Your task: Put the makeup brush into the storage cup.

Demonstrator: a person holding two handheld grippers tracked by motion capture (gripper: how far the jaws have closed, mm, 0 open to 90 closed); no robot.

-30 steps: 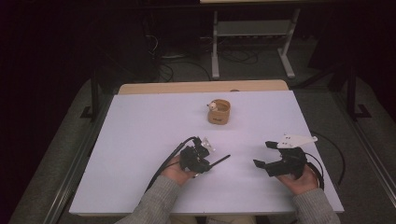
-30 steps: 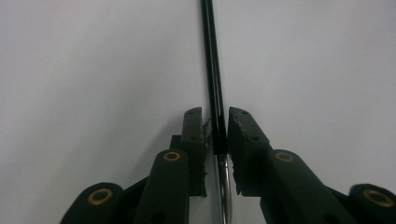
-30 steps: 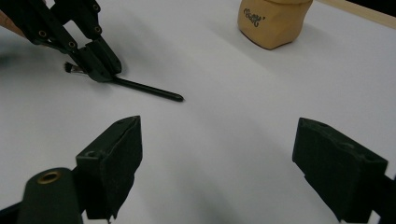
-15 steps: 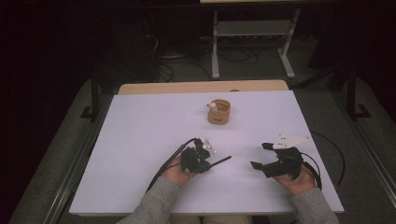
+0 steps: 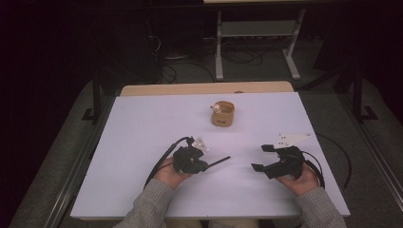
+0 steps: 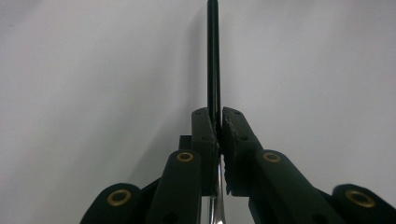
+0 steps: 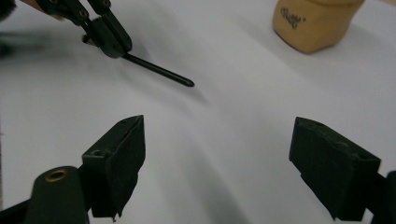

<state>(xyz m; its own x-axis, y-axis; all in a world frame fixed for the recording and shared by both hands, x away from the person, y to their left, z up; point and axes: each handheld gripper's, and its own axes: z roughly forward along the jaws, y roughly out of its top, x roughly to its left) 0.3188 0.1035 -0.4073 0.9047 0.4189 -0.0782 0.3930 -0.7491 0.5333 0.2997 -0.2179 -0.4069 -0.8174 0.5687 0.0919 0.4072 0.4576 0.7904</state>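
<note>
Since a moment ago the left tongs (image 5: pixel 205 166) lifted slightly, clamped on the black stick (image 5: pixel 219 162); right tongs (image 5: pixel 259 157) apart.

The right gripper (image 7: pixel 217 163) is seen with jaws spread wide above the white table (image 7: pixel 224 116); farther off, a thin black rod (image 7: pixel 159 71) is clamped by the left gripper (image 7: pixel 112 42), near a tan cup (image 7: pixel 313 23).

White counter (image 5: pixel 142 128) lies bare across the left half and the lower middle of the high view; passage is free there. Single standing obstacle: a tan wooden cup (image 5: pixel 223 114) in the upper middle, well apart from both grippers. A thin black rod (image 5: pixel 219 162) sticks out rightward from the clamped left gripper (image 5: pixel 202 167) into the gap toward the wide-open right gripper (image 5: pixel 261 157), narrowing that lane; bare counter remains between rod tip and right gripper.
</note>
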